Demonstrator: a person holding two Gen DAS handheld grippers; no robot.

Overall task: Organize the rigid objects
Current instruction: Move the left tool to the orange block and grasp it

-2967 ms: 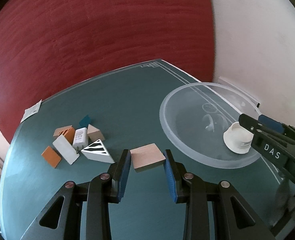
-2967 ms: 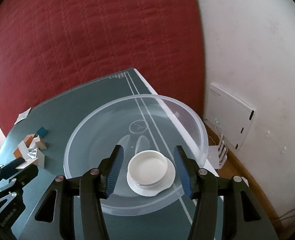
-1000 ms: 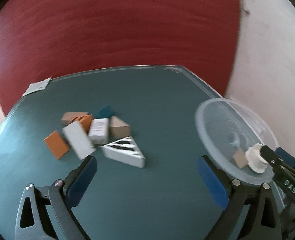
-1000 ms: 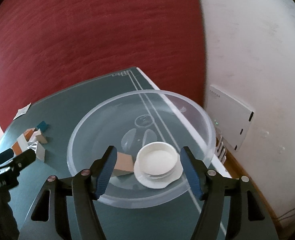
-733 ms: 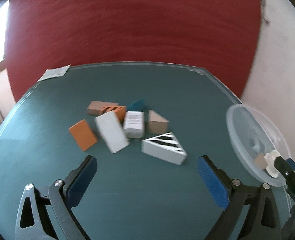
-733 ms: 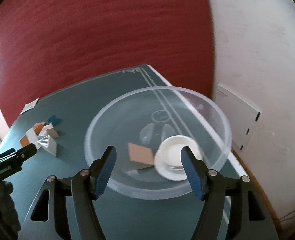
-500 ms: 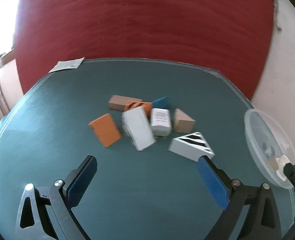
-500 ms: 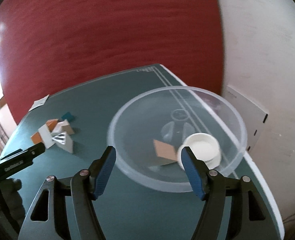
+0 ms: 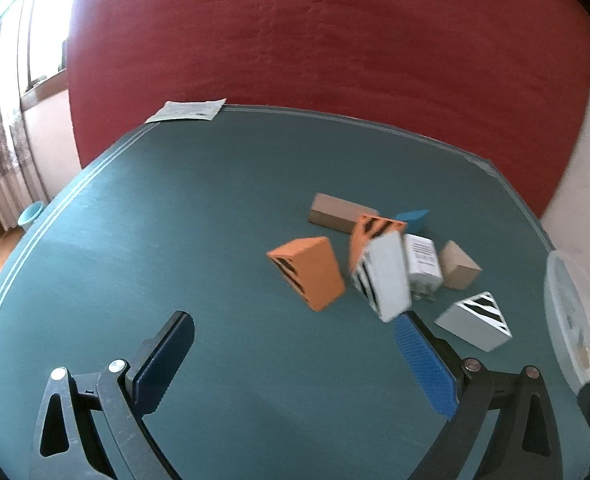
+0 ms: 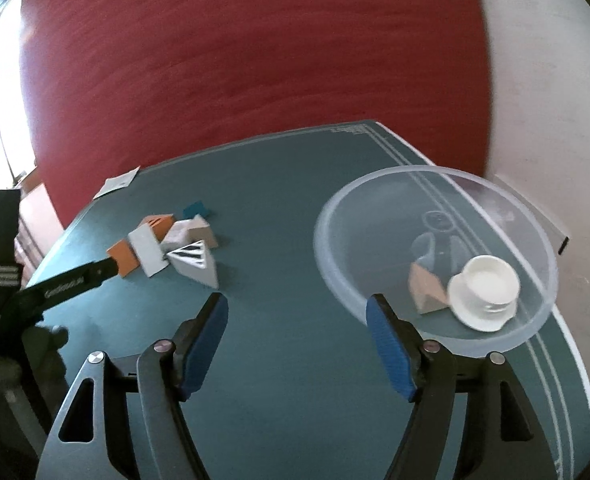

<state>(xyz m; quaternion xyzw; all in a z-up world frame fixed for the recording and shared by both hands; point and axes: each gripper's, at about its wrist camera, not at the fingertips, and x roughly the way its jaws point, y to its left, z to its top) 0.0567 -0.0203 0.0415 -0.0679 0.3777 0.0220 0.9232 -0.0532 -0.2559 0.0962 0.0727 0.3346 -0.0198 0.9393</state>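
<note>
A cluster of blocks lies on the green table (image 9: 175, 220): an orange block (image 9: 309, 272), a white block (image 9: 387, 278), a white charger (image 9: 423, 260), a tan wedge (image 9: 459, 270), a striped white triangle (image 9: 475, 326), a tan bar (image 9: 339, 212) and a blue piece (image 9: 413, 218). My left gripper (image 9: 295, 344) is open and empty, just short of the cluster. My right gripper (image 10: 297, 316) is open and empty, left of the clear bowl (image 10: 335, 220), which holds a tan block (image 10: 427, 292) and a white cup (image 10: 487, 288). The cluster also shows in the right wrist view (image 10: 167, 248).
A paper slip (image 9: 187, 110) lies at the table's far edge. A red cover (image 9: 335, 40) hangs behind the table. The bowl's rim (image 9: 555, 304) shows at the left view's right edge. The left gripper's body (image 10: 55, 284) reaches in from the left of the right view.
My left gripper let the tan block go into the bowl, opened wide and swung left to the block cluster. My right gripper swung left, so the bowl now sits to its right.
</note>
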